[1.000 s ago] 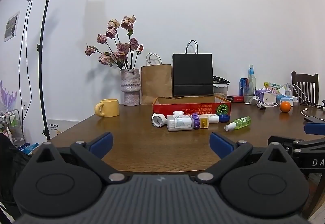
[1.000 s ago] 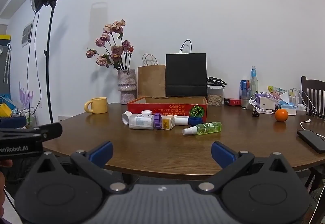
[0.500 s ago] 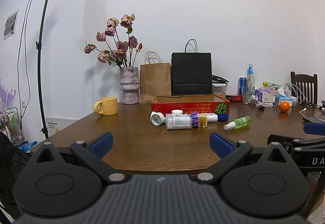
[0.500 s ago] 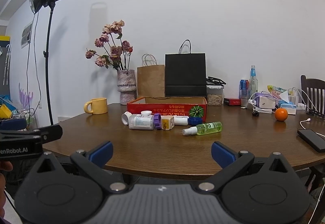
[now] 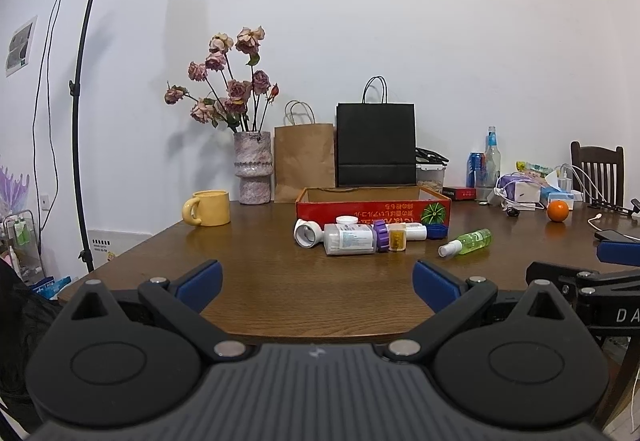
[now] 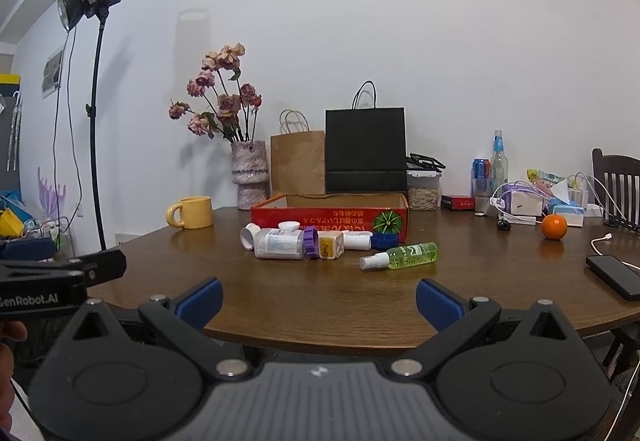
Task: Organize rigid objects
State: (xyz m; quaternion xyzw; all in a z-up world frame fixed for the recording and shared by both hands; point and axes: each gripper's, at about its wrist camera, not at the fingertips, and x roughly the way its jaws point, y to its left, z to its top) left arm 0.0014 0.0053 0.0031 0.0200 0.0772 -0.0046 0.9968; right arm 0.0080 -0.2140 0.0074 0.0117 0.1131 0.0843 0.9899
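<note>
Both grippers hang at the near edge of the wooden table (image 5: 280, 289), jaws spread wide, nothing between them. The left gripper (image 5: 316, 279) and right gripper (image 6: 319, 295) sit side by side, both well short of the objects.

The loose items lie in a row straight ahead, just in front of the red cardboard box (image 6: 332, 219), which stands open-topped. From the right wrist view: a clear pill bottle with purple cap (image 6: 282, 244) on its side, long axis across the view; a small yellow-filled container (image 6: 330, 245) touching the cap; a white tube (image 6: 356, 240) and a blue lid (image 6: 385, 241) behind. The green spray bottle (image 6: 404, 256) lies apart, nearest the table edge, nozzle pointing left, axis nearly crosswise.

Judgement: the right gripper is the nearer to the spray bottle; its approach path looks clear. Whether the white cap (image 6: 289, 226) belongs to a separate bottle is unclear at this range.

Off to the sides: yellow mug (image 6: 191, 212), orange (image 6: 554, 226), phone (image 6: 612, 276).
</note>
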